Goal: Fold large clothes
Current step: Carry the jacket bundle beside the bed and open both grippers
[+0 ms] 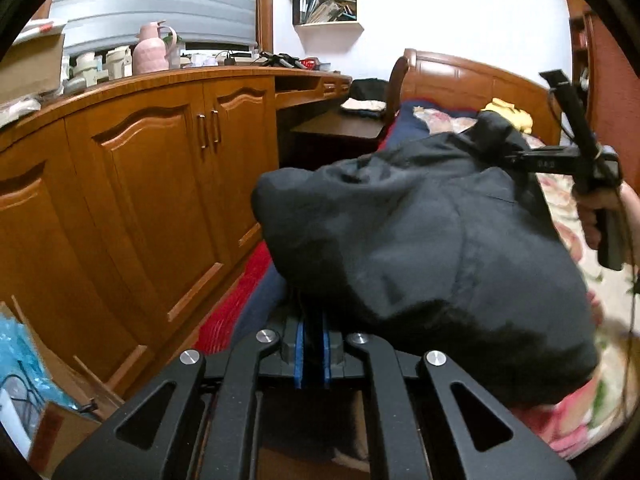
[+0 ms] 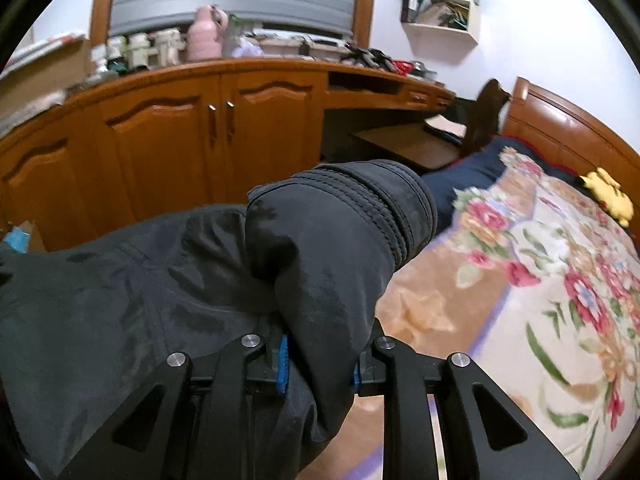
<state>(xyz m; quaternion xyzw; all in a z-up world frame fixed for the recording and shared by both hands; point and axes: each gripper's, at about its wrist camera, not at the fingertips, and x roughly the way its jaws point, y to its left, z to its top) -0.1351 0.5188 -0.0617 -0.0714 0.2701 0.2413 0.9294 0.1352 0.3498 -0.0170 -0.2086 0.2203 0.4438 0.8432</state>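
Observation:
A large black jacket (image 1: pixel 420 240) hangs bunched over the bed's floral blanket (image 2: pixel 540 280), stretched between both grippers. My left gripper (image 1: pixel 313 316) is shut on a thin edge of the fabric, its blue pads nearly together and its tips hidden under the cloth. My right gripper (image 2: pixel 320 356) is shut on a thick fold of the jacket (image 2: pixel 160 280), with a stitched cuff (image 2: pixel 380 208) sticking out ahead of it. From the left wrist view, the right gripper (image 1: pixel 508 158) bites the jacket's far end, held by a hand (image 1: pixel 600 212).
A wooden cabinet (image 1: pixel 140 180) with a cluttered top runs along the bed's left side. A dark nightstand (image 1: pixel 340 124) and the wooden headboard (image 1: pixel 472 76) stand at the far end. A yellow plush toy (image 2: pixel 608 196) lies near the pillow. Cardboard boxes (image 1: pixel 52 420) sit on the floor at lower left.

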